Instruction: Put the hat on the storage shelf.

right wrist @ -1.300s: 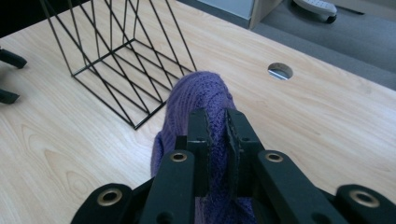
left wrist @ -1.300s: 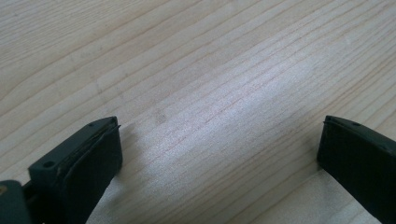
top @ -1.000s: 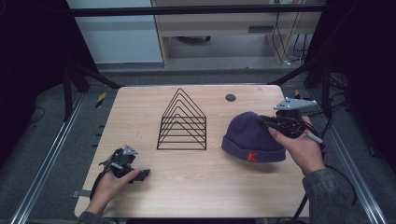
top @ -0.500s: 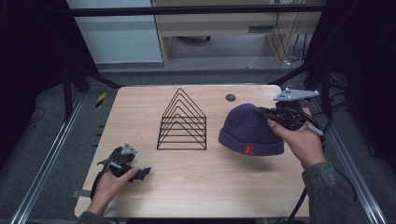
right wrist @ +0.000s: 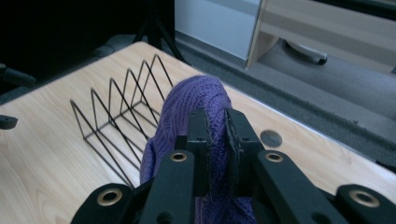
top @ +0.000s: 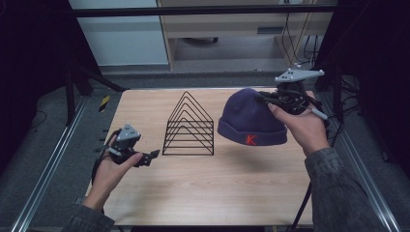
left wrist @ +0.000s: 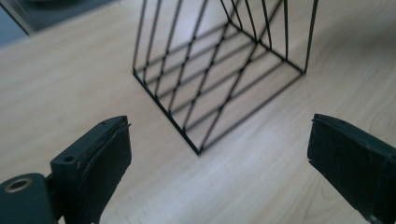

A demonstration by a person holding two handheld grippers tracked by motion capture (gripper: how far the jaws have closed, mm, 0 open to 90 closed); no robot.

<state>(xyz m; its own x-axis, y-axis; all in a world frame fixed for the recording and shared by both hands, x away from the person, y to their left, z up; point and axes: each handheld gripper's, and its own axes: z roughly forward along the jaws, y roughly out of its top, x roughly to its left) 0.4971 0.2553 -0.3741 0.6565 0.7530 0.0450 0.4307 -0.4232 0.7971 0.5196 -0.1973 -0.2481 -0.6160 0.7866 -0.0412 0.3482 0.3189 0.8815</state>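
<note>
Gripping the purple hat [top: 251,120] at right of centre in the high view, your right tongs [right wrist: 215,140] are clamped on its knit fabric, and it hangs lifted off the wooden surface [top: 208,188]. Your left tongs [left wrist: 217,154] stand wide apart at the lower left, holding nothing, pointed toward the black wire rack [top: 189,126], which sits at mid-frame just left of the hat.
</note>
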